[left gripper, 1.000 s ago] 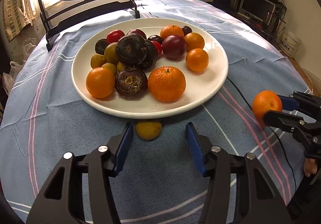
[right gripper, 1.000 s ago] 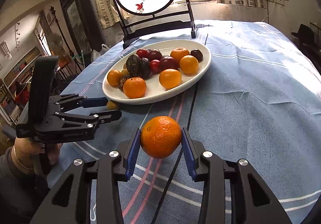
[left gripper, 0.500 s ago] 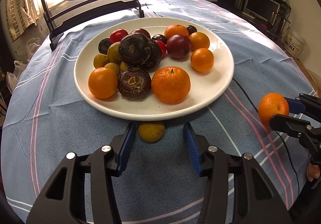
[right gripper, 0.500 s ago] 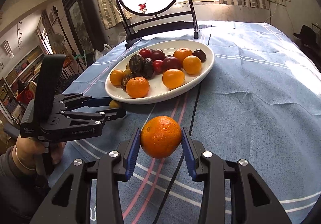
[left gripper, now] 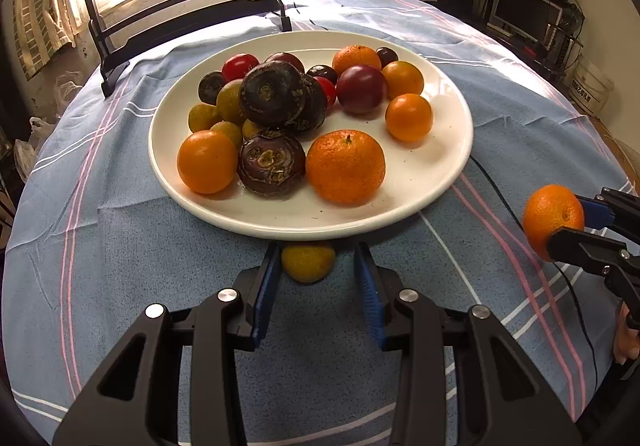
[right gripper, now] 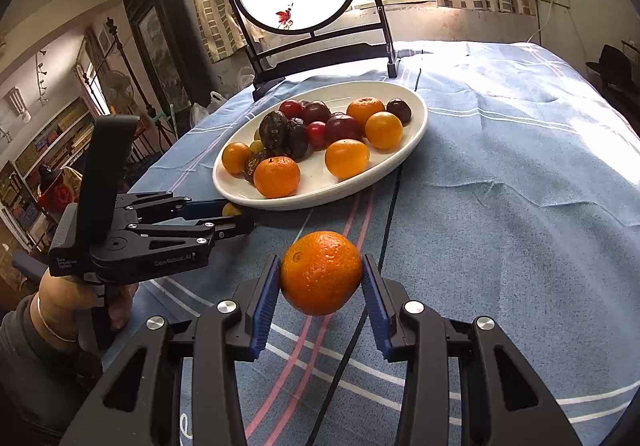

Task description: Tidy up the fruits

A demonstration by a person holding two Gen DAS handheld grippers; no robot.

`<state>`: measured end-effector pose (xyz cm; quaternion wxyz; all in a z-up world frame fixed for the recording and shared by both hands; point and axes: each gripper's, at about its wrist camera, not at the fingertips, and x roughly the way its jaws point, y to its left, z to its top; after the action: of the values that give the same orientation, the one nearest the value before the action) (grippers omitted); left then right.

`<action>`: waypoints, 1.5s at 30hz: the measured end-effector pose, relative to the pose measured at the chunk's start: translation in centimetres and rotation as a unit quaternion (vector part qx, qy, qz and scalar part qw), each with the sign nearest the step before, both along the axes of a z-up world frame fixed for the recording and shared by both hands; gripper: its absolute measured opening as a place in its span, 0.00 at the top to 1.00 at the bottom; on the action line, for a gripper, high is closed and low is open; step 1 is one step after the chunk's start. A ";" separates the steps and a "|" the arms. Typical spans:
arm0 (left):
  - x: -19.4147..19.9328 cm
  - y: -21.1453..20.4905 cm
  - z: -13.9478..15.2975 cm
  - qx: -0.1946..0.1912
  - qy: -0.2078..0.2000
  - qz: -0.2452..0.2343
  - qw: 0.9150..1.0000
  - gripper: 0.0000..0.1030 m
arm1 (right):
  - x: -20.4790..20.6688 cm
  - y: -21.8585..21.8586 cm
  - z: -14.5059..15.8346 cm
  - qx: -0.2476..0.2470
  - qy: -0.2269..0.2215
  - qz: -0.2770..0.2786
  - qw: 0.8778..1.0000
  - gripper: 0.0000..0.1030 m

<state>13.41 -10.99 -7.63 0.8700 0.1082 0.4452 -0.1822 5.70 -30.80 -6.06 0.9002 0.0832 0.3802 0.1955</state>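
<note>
A white plate (left gripper: 440,182) holds several oranges, dark purple fruits, red ones and small yellow-green ones. One small yellow-green fruit (left gripper: 308,262) lies on the blue cloth just under the plate's near rim. My left gripper (left gripper: 316,252) stands around it with its jaws closing; the left pad touches the fruit and a gap shows at the right pad. In the right wrist view that gripper (right gripper: 236,216) reaches in from the left to the same fruit (right gripper: 232,209). My right gripper (right gripper: 321,262) is shut on an orange (right gripper: 320,282), held above the cloth right of the plate (right gripper: 400,162).
A black chair with a round painted back panel (left gripper: 180,6) stands at the table's far side. A thin black cable (left gripper: 496,186) runs across the striped cloth from the plate's right side. A person's hand with a bracelet (right gripper: 60,306) grips the left tool. Shelves with a monitor (left gripper: 524,10) stand far right.
The left jaws have narrowed around the small yellow-green fruit, which has stayed on the cloth. The right gripper still holds the orange in the same place.
</note>
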 end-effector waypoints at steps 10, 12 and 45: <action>-0.4 0.7 0.3 -0.017 -0.004 -0.005 1.000 0.74 | 0.0 -0.1 0.0 0.003 0.000 -0.003 1.000 0.60; -0.9 1.0 0.5 -0.022 -0.008 -0.006 1.000 0.74 | 0.0 -0.2 0.0 0.005 -0.001 -0.004 1.000 0.60; -0.9 4.8 7.0 -0.064 -0.076 0.029 0.995 0.05 | 4.8 1.5 5.7 -0.034 -0.028 -0.029 0.999 0.12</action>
<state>12.48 -6.14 -0.58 0.9115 0.0524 0.3679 -0.1764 10.54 -29.28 -0.34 0.9179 0.0576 0.3592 0.1585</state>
